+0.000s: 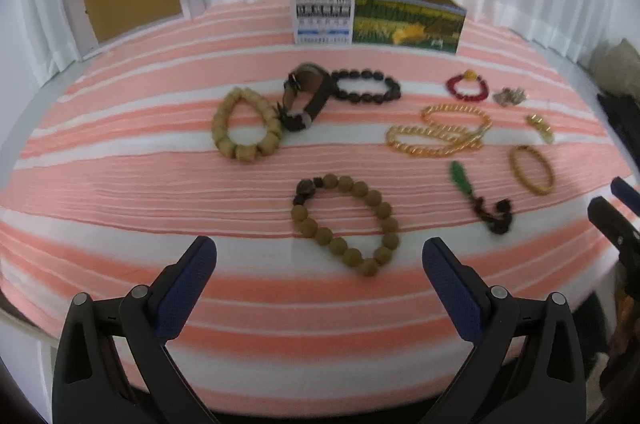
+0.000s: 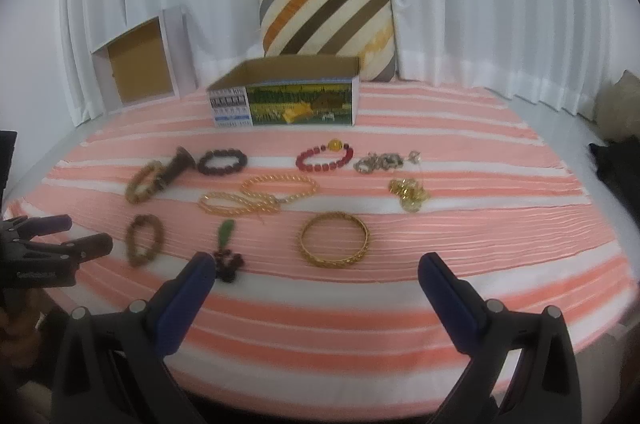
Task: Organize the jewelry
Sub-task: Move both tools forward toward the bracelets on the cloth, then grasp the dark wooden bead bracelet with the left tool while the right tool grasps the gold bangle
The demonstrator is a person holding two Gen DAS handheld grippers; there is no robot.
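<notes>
Hovering with jaws apart, left gripper and right gripper overlook bare near-edge cloth.

The open cardboard box with a printed landscape picture has at its left end a white label panel with black blocks, rows of small characters and a blue band. All of this print is too blurred to read. On the side of the black left gripper, seen in the right wrist view, stands a small white word, also too blurred to read.
</notes>
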